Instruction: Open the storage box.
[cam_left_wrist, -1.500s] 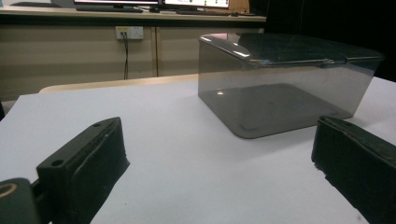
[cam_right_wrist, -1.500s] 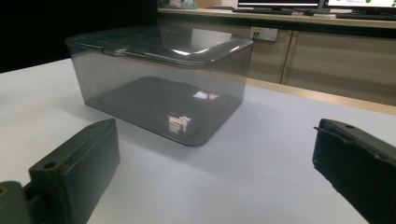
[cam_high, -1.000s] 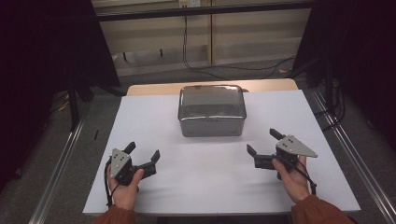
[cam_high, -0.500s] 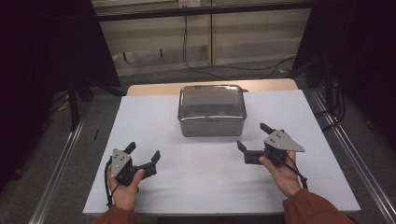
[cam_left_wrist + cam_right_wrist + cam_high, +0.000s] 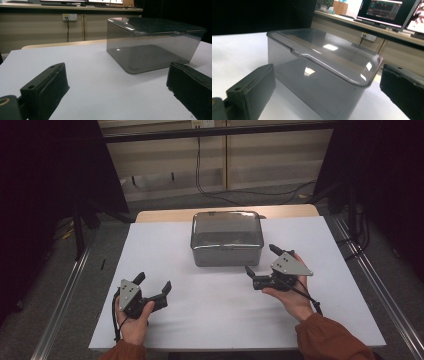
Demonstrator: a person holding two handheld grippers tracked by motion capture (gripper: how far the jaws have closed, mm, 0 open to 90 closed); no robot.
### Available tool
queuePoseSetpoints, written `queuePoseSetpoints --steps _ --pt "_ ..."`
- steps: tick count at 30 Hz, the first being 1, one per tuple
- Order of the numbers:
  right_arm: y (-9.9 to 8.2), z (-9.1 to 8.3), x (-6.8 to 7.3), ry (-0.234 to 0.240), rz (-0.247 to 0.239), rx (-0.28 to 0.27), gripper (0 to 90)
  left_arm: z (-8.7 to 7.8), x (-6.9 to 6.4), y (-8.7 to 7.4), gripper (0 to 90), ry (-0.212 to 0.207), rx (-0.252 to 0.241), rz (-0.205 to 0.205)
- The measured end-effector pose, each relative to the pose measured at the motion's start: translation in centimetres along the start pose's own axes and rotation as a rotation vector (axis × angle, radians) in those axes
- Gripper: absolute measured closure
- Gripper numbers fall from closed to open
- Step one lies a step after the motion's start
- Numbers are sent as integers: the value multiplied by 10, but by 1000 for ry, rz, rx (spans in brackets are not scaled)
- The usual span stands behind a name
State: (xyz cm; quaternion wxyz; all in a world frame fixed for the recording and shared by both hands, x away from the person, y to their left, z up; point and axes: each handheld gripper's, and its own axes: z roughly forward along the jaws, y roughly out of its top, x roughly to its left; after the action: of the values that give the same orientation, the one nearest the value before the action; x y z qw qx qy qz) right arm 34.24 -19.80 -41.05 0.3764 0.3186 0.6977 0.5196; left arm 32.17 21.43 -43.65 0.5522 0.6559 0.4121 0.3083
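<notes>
Sitting mid-table toward the far edge: smoky translucent lidded plastic box [image 5: 227, 238], long axis crosswise. Way nearer the right gripper [image 5: 262, 262], just beside its corner; left gripper [image 5: 153, 281] well apart. Both jaws spread wide, holding nothing.

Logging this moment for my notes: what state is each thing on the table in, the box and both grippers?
Grey translucent box: upright on the white table, lid shut, looks empty.
Left gripper: open, holding nothing, well short of the box.
Right gripper: open, holding nothing, close to the box's front right corner, not touching.
</notes>
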Motion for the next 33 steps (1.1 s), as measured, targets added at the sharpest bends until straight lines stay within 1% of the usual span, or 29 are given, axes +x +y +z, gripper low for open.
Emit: queuePoseSetpoints --steps 1,2,3,5,6,7,8,10,12,14,15,16,17,18,19,20,21,22,23,24,25,28,30,31,33 --pt "1 1 1 2 -7 2 6 0 0 0 32 -1 1 1" --pt "5 3 5 5 -44 -6 21 0 0 0 32 0 1 3" --pt "5 3 5 5 -44 -6 21 0 0 0 32 0 -1 5" --pt "7 4 9 7 -86 -11 30 0 0 0 32 1 1 4" --pt "10 6 12 2 -127 -8 30 0 1 0 32 2 3 0" --pt "10 6 12 2 -127 -8 30 0 1 0 32 2 3 0" --pt "12 8 15 -7 -172 -12 34 0 1 0 32 3 4 1" --pt "14 10 17 -14 -220 -11 38 0 1 0 32 2 4 0" --pt "15 13 19 -12 -250 -9 46 0 0 0 32 0 6 5" --pt "17 16 22 -19 -294 -2 50 0 0 0 32 0 7 5" --pt "17 16 22 -19 -294 -2 50 0 1 0 32 0 7 4" --pt "18 19 24 -28 -354 7 62 0 1 0 32 0 7 3" --pt "18 19 24 -28 -354 7 62 0 1 0 32 1 5 -2" --pt "18 22 27 -26 -391 18 79 0 1 -1 32 3 8 -6" --pt "18 22 27 -26 -391 18 79 0 1 -1 32 3 8 -6" --pt "18 24 28 -21 -402 20 82 1 1 -1 32 -1 12 -7" --pt "18 25 31 -18 -427 32 87 1 1 -1 32 -1 14 -9" --pt "18 28 34 -26 -475 46 100 1 1 -1 32 -2 18 -5" --pt "18 30 36 -25 -498 49 109 1 1 -1 32 -4 18 -4" --pt "18 30 36 -25 -498 49 109 1 1 -1 32 -5 16 -4" --pt "18 32 37 -26 -518 51 124 1 0 -1 32 -5 14 -3" --pt "18 38 41 -42 -604 58 151 1 1 -1 32 -4 15 -8" --pt "17 42 44 -55 -647 70 164 1 2 -1 32 0 22 -6" --pt "16 46 46 -56 -659 73 163 1 2 -1 32 2 25 1" --pt "16 47 47 -57 -667 76 167 1 2 -1 32 -1 23 -3"
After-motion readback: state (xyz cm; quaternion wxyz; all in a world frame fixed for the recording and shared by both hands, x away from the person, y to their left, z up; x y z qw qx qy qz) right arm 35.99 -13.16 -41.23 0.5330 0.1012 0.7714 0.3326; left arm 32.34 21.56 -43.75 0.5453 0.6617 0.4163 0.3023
